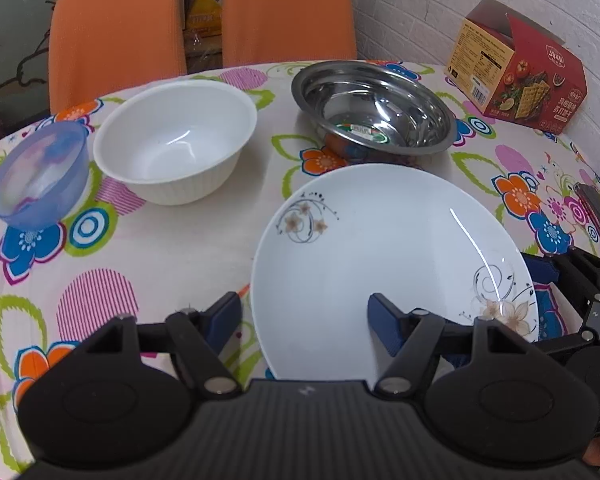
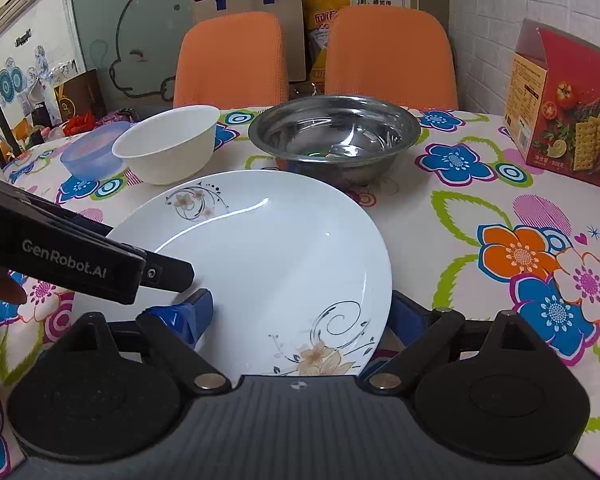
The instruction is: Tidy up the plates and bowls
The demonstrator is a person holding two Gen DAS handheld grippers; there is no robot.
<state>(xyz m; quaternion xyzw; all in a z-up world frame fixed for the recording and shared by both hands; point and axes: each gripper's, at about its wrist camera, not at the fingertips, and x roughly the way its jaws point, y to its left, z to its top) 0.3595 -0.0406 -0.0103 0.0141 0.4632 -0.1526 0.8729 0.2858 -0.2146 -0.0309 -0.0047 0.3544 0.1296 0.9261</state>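
As both tongs (image 1: 304, 320) (image 2: 300, 316) straddled the plate (image 1: 380, 260) rims, wide and unclamped, they seemed set for lifting it.

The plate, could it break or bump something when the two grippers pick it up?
Maybe. Both grippers are open and straddle the rim of the plate, the left gripper on one side and the right gripper on the other; a glossy plate could slip if only one closes. The steel bowl sits right behind it, so a forward push might knock the two together. The two grippers are also close enough to collide.
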